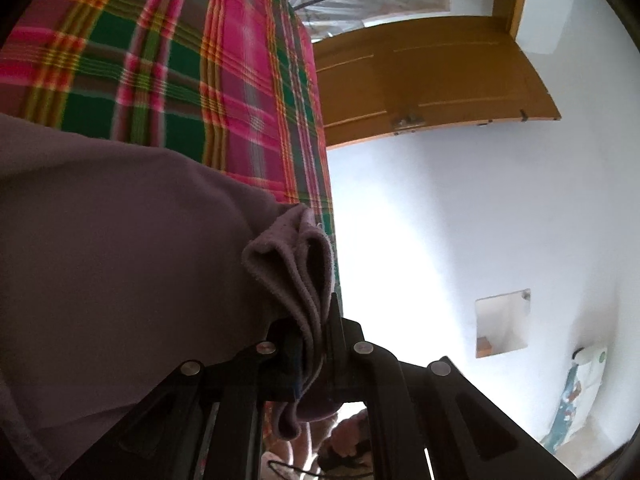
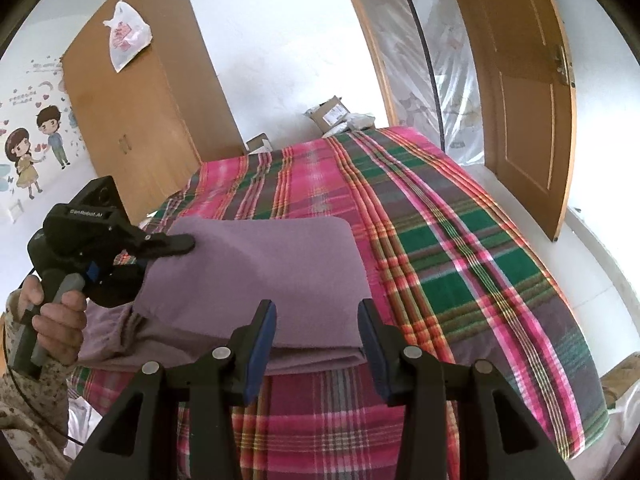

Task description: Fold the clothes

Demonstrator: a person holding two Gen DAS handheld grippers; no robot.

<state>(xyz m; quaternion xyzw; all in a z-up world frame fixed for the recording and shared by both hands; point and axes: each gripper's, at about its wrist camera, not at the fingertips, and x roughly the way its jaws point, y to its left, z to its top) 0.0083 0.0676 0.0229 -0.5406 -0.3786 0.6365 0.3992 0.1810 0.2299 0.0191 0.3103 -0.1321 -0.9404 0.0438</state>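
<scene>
Mostly folded: purple garment [image 2: 256, 276] pinched by left gripper [image 1: 316, 344]; right gripper [image 2: 316, 344] agape just before it; apparently final fold left.

A plaid bedspread [image 2: 440, 240] in pink, green and grey covers the bed. Behind it stands a wooden wardrobe [image 2: 144, 120] with a white plastic bag [image 2: 126, 34] hanging on its front. Cartoon wall stickers [image 2: 36, 140] of two children decorate the wall to the left. A cardboard box [image 2: 332, 114] sits beyond the far end of the bed. A brown wooden door [image 2: 520, 92] stands open beside a doorway covered with clear plastic sheeting [image 2: 424, 48]. The left wrist view shows a small recess [image 1: 503, 322] in the white wall.
</scene>
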